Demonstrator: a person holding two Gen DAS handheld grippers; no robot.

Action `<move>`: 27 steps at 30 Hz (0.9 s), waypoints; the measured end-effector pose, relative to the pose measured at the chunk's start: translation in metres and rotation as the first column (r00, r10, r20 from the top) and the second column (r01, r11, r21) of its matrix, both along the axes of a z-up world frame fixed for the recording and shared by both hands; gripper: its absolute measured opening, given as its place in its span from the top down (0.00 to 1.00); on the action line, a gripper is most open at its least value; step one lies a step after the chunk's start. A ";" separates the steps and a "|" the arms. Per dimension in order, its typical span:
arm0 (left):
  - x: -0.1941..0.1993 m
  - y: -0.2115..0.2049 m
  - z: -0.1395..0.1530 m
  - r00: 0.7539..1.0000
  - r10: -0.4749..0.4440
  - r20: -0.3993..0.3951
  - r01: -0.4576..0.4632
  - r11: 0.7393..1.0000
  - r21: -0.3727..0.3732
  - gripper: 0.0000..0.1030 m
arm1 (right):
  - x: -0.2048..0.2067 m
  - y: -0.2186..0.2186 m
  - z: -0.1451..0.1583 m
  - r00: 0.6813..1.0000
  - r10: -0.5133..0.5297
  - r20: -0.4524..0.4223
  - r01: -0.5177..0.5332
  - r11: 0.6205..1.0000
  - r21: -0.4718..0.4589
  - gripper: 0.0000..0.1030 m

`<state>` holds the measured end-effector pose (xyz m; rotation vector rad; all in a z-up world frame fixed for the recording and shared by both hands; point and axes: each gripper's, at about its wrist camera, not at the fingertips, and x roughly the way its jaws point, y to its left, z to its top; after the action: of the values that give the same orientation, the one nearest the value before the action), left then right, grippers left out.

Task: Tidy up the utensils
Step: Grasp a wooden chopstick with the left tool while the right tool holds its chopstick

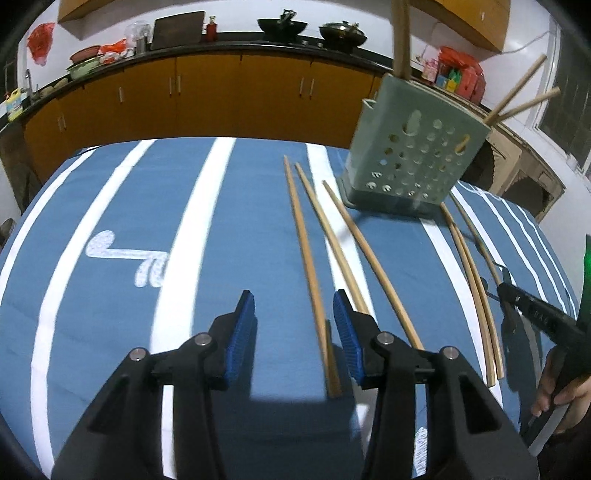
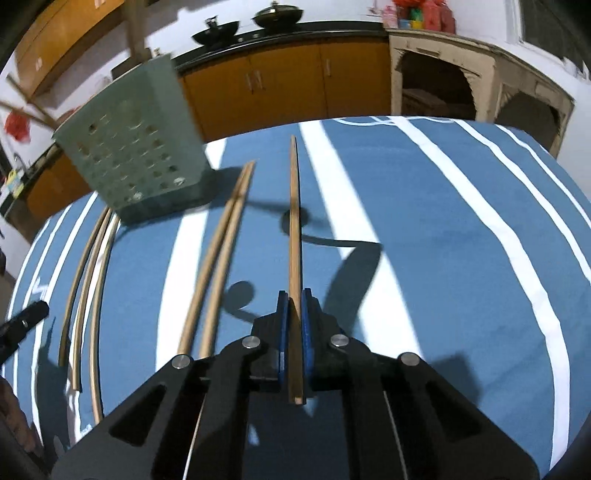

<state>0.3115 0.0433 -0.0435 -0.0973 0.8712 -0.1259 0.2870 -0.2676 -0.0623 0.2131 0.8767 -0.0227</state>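
Note:
A pale green perforated holder (image 1: 410,162) (image 2: 129,158) stands on the blue striped cloth with a few chopsticks leaning out of its top. Several wooden chopsticks lie loose on the cloth. My left gripper (image 1: 293,310) is open low over the cloth. One chopstick (image 1: 306,258) lies between its blue pads, close to the right pad and not pinched. Two more chopsticks (image 1: 354,254) lie just right of it. My right gripper (image 2: 294,299) (image 1: 506,291) is shut on a chopstick (image 2: 294,221) that points away along the fingers. A pair of chopsticks (image 2: 221,258) lies to its left.
The table carries a blue cloth with white stripes (image 1: 207,221) (image 2: 443,240). Orange cabinets and a dark counter with woks (image 1: 282,26) stand behind it. A hand (image 1: 557,391) holds the right gripper's handle. The left gripper's tip (image 2: 26,317) shows at the left edge.

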 end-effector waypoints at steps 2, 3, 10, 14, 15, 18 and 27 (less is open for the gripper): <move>0.004 -0.007 -0.005 1.000 -0.008 -0.011 0.008 1.000 0.012 0.60 | 0.000 -0.001 0.000 1.000 0.002 0.003 -0.002 1.000 -0.004 0.92; 0.005 -0.008 -0.007 1.000 -0.009 -0.016 0.009 1.000 0.017 0.62 | 0.000 -0.001 0.000 1.000 0.003 0.006 -0.003 1.000 -0.011 0.92; 0.016 -0.025 -0.021 0.999 0.016 -0.034 -0.012 0.995 0.102 0.90 | 0.001 0.000 -0.001 1.000 0.002 0.016 -0.002 1.000 -0.020 0.92; 0.017 -0.016 -0.020 0.999 0.033 -0.035 -0.029 0.995 0.091 0.92 | -0.002 0.003 -0.001 0.999 0.026 0.021 -0.026 0.999 -0.028 0.92; 0.016 -0.011 -0.019 0.999 0.031 -0.035 -0.028 0.996 0.090 0.92 | -0.003 0.004 -0.001 0.999 0.031 0.023 -0.031 0.999 -0.035 0.92; 0.011 -0.001 -0.020 0.999 0.023 -0.035 -0.019 0.995 0.098 0.92 | -0.004 0.006 -0.001 0.999 0.036 0.024 -0.035 0.999 -0.039 0.92; 0.002 0.008 -0.022 1.000 -0.012 -0.014 0.014 0.994 0.108 0.87 | -0.005 0.008 0.000 0.999 0.035 0.022 -0.034 0.998 -0.047 0.92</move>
<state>0.3137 0.0510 -0.0653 0.0085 0.8907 -0.0899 0.2823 -0.2593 -0.0628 0.1545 0.8560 -0.0082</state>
